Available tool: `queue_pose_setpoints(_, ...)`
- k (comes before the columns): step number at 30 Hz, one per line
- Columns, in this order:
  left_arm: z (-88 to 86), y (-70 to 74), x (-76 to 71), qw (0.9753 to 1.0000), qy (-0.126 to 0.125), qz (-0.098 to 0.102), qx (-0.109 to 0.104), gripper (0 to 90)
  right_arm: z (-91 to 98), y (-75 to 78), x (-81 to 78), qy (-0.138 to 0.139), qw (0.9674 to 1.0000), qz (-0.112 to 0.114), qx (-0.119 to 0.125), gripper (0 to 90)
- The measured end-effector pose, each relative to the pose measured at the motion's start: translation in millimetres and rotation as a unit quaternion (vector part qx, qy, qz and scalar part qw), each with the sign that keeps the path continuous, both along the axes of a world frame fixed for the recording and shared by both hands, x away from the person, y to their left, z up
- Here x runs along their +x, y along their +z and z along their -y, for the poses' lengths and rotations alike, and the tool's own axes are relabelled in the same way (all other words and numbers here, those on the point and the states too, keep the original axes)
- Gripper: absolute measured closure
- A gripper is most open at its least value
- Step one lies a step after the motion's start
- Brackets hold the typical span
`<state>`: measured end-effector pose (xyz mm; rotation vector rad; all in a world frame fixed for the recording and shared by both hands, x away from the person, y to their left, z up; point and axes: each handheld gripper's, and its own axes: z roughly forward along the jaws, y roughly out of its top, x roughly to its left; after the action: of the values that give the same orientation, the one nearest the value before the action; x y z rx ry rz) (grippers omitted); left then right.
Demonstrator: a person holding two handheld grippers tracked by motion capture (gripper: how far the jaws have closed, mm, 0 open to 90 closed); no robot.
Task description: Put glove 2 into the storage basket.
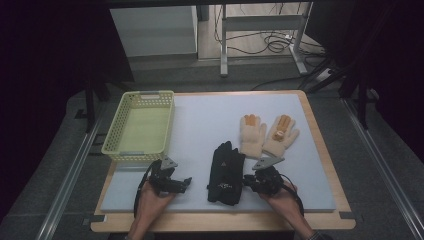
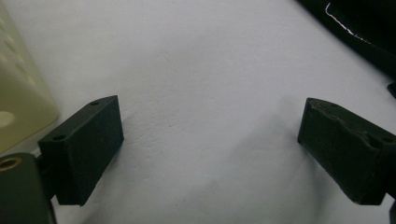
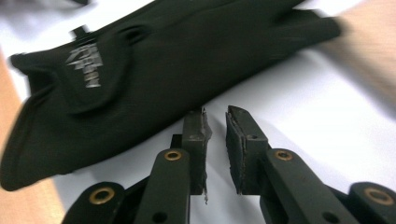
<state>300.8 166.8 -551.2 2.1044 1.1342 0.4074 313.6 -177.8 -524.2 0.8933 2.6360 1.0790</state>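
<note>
1. Near edge, left: left gripper (image 1: 186, 182) in the person's left hand (image 1: 152, 200), low over the pale grey foam mat (image 1: 200, 120). Jaws spread wide, bare mat between them, nothing held.
2. Near edge, right: right gripper (image 1: 246, 181) in the person's right hand (image 1: 280, 200), pointing left at the black fabric glove (image 1: 226, 172). Jaws nearly together, a narrow gap left; nothing between the pads. Tips sit just beside the glove's right edge, near its cuff; contact cannot be told.
3. Black fabric glove lies flat on the mat between the two grippers, cuff near, fingers far, grey logo on the cuff.
4. Farther right: pair of cream knitted gloves with orange fingertips (image 1: 267, 134), side by side, just beyond the black glove.
5. Far left: pale green plastic lattice basket (image 1: 115, 131) on the wooden tabletop (image 1: 320, 145) edge.
</note>
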Motion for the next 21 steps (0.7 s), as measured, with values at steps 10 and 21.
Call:
queue_pose_setpoints(10, -13.1, -0.2, -2.2, 1.0000, 0.005, 0.000, 0.007, 5.1, -38.4, -4.4, -3.3, 0.035, 0.9993, 0.011, 0.004, 73.6)
queue_pose_setpoints(21, -30.2, -1.4, -1.9, 0.9998, 0.021, -0.004, 0.004, 5.4, -56.5, 0.0, 1.0, 0.051, 0.9986, 0.013, 0.006, 67.6)
